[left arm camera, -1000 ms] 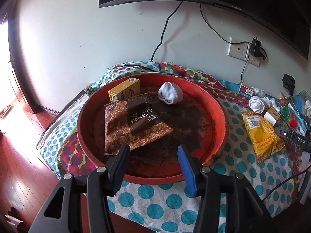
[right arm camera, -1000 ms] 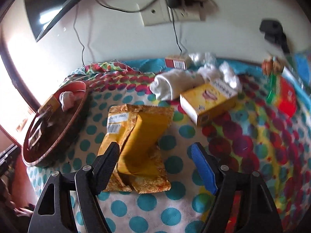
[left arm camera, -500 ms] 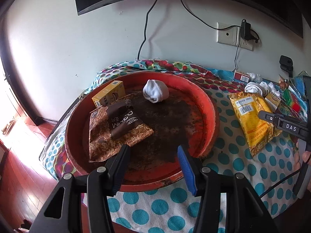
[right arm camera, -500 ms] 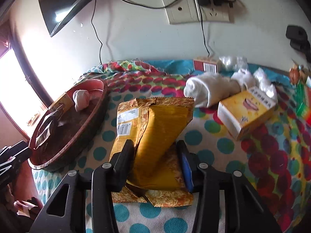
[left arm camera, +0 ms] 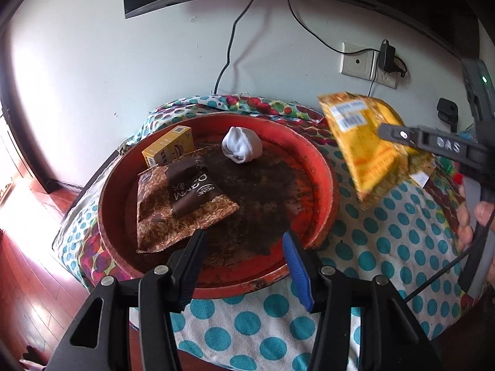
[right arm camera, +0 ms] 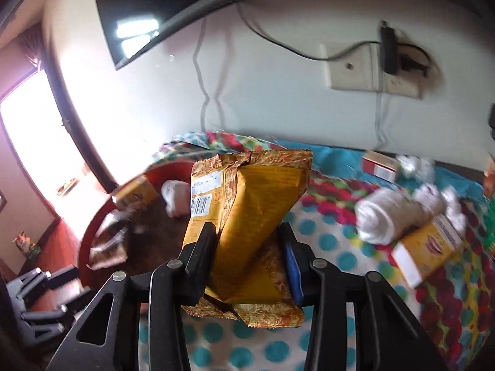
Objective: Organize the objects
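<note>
Left wrist view: the left gripper (left arm camera: pixel 243 261) is seen with jaws apart and nothing between them, held over the near rim of the red tray (left arm camera: pixel 324 167). In the tray a brown snack packet (left arm camera: pixel 179 204), a small yellow box (left arm camera: pixel 168 150) and a balled white sock (left arm camera: pixel 242 149) are seen. Only this view shows the right gripper (left arm camera: pixel 402 137) from the side, with the yellow packet (left arm camera: pixel 368 145) lifted clear of the dotted cloth (left arm camera: pixel 386 241), to the right of the tray and above its rim level. A hand (left arm camera: pixel 473 219) on the grip is seen at the right edge.

Right wrist view: the yellow packet (right arm camera: pixel 247 216) is clamped between the fingers of the right gripper (right arm camera: pixel 249 253); the jaws have just been closing onto it. What the other view does not show is the clutter to the right on the cloth: a rolled white towel (right arm camera: pixel 389 216), a second yellow box (right arm camera: pixel 430 247) and a red-and-white carton (right arm camera: pixel 380 165). The tray is seen blurred behind the packet, on the left.
</note>
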Demonstrator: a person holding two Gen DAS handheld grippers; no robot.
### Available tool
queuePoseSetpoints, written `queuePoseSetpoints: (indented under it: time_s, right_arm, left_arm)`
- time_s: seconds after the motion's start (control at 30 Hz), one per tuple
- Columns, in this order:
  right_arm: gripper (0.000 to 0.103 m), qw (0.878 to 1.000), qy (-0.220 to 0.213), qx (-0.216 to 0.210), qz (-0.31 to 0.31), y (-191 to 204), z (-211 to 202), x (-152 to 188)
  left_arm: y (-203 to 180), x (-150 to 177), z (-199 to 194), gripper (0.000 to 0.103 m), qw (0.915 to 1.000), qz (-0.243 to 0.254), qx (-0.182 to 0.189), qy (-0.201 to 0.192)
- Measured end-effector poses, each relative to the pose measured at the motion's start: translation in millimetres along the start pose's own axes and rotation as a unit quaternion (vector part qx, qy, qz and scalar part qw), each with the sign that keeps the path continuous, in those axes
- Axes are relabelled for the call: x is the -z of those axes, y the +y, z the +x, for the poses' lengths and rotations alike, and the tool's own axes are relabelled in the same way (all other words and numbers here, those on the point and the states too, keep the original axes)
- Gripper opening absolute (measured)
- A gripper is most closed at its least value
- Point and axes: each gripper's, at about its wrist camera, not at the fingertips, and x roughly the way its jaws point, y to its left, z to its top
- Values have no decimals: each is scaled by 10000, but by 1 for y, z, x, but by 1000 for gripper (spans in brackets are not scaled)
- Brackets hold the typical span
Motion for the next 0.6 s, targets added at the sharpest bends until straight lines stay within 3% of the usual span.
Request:
queuePoseSetpoints:
  time_s: [0.3,0.6]
  right_arm:
    - [39,9970,349,-295,-620,81,68,-13]
    - [39,9944,631,-119,-839,96,116,-10]
  left_arm:
    - [33,1,-5,52,9994,-333,-101,-14]
    - [60,2,-4,52,9978,-642,-184,51]
